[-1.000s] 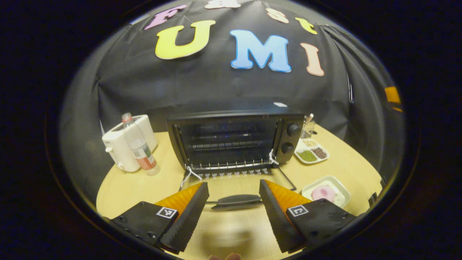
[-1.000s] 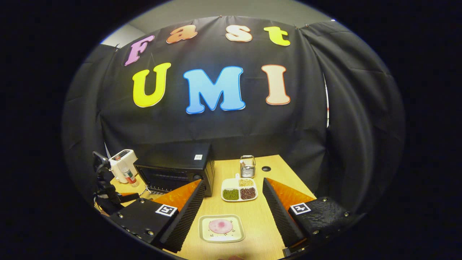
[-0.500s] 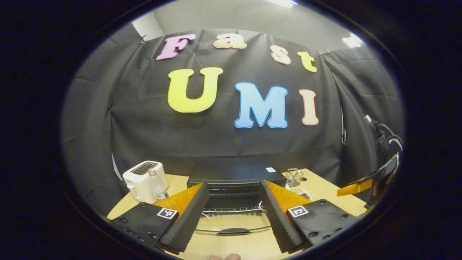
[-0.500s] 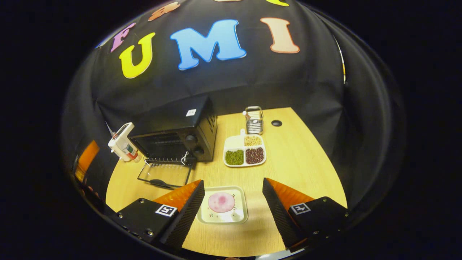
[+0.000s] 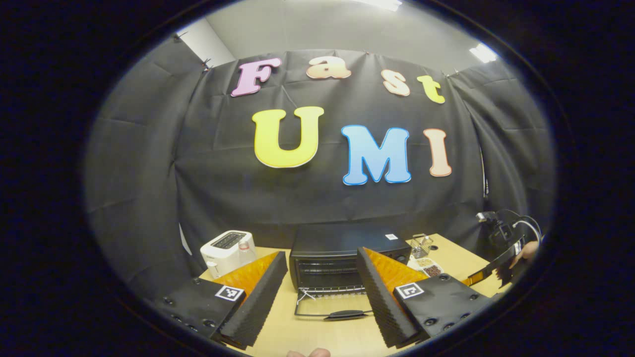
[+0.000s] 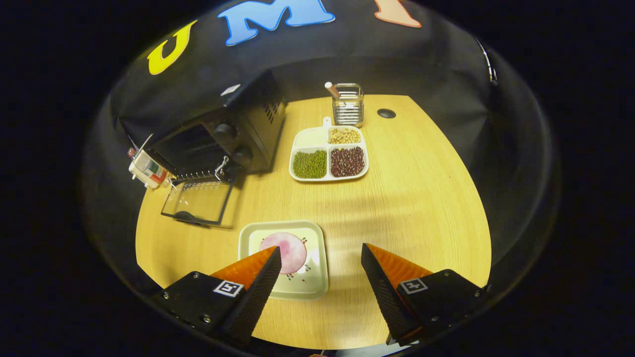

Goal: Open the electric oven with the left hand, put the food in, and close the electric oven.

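Hovering wide-spread over the pink food slice on its plate, the right gripper faces the open-doored electric oven, left gripper also wide.

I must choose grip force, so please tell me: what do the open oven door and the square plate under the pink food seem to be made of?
Oven door: likely clear glass in a dark frame, since the table's wood grain shows through the pane; its handle looks like matte dark plastic.
Square plate: probably glazed ceramic or melamine, pale and smooth with small printed marks; the look cannot settle which.
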`<state>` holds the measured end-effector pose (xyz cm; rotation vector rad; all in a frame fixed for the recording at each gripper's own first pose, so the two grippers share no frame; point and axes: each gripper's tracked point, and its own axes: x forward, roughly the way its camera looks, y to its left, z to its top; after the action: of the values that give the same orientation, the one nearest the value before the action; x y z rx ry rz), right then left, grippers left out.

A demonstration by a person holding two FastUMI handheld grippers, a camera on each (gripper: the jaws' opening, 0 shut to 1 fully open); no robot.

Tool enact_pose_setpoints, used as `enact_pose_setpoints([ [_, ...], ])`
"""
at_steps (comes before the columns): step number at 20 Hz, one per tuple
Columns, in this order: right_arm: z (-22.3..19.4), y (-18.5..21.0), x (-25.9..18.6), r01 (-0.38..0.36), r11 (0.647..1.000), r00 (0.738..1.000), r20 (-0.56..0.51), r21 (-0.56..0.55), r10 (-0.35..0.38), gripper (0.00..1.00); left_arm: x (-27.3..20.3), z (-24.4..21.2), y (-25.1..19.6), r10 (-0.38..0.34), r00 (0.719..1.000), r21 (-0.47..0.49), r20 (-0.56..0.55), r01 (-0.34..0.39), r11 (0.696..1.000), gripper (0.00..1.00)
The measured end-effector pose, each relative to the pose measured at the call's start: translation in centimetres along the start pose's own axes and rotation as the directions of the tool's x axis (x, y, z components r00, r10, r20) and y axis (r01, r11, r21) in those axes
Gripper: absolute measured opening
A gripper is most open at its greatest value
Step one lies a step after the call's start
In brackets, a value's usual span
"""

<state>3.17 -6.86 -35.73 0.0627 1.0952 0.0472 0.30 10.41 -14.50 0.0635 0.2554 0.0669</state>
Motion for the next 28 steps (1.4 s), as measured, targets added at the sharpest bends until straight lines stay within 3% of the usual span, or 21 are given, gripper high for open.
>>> enact_pose_setpoints([
  [2,-0.7,-0.5,1.5,0.016,1.0,0.999,-0.031,-0.015,-0.017,0.98,-0.7,-0.4,1.0,0.019,1.0,-0.005,-0.012,-0.019,1.0,0.98],
  [3,-1.0,-0.5,2.2,0.019,1.0,0.999,-0.042,-0.021,-0.02,0.92,-0.9,-0.7,1.3,0.029,0.999,-0.005,-0.018,-0.029,1.0,0.98],
  [10,-2.8,-0.3,5.2,0.042,0.998,0.99,-0.136,-0.041,-0.047,0.9,-2.0,-1.8,2.4,0.049,0.997,-0.017,-0.059,-0.051,0.999,0.98],
  [12,-3.5,-0.3,5.7,0.056,0.997,0.981,-0.181,-0.052,-0.065,0.77,-2.1,-2.1,2.3,0.044,0.997,-0.021,-0.067,-0.046,0.999,0.98],
  [13,-4.0,-0.2,5.8,0.057,0.997,0.976,-0.205,-0.061,-0.068,0.76,-2.1,-2.4,2.2,0.037,0.996,-0.024,-0.076,-0.039,0.999,0.98],
  [14,-3.8,0.2,5.8,0.047,0.997,0.978,-0.201,-0.056,-0.058,0.82,-2.0,-2.6,2.0,0.033,0.996,-0.027,-0.084,-0.035,0.999,0.99],
  [17,-3.9,0.4,6.4,0.064,0.996,0.963,-0.259,-0.056,-0.076,0.53,-1.6,-3.1,1.5,0.019,0.995,-0.042,-0.097,-0.023,0.999,0.98],
  [19,-3.6,0.6,6.4,0.05,0.998,0.957,-0.283,-0.042,-0.06,0.53,-1.1,-3.5,1.2,0.01,0.994,-0.052,-0.104,-0.015,0.999,0.95],
  [20,-4.7,0.3,8.0,0.049,0.999,0.956,-0.29,-0.008,-0.049,0.39,-0.9,-3.5,1.0,0.007,0.994,-0.056,-0.107,-0.013,0.998,0.93],
  [21,-3.2,0.3,6.4,0.036,0.999,0.957,-0.29,0.003,-0.033,0.24,-0.8,-3.6,0.9,0.004,0.994,-0.06,-0.106,-0.01,0.998,0.92],
  [23,-3.0,0.3,7.1,0.017,0.999,0.954,-0.301,0.03,-0.007,0.16,-0.6,-3.5,0.7,-0.002,0.995,-0.068,-0.1,-0.005,0.998,0.95],
  [24,-3.0,0.3,6.3,-0.001,0.999,0.953,-0.303,0.054,0.017,0.01,-0.5,-3.5,0.5,-0.008,0.995,-0.069,-0.1,0.001,0.998,0.92],
  [28,-4.2,1.1,6.1,-0.06,0.967,0.936,-0.323,0.249,0.141,0.01,-0.6,-3.4,1.2,-0.004,0.995,-0.061,-0.102,-0.002,0.998,0.95],
])
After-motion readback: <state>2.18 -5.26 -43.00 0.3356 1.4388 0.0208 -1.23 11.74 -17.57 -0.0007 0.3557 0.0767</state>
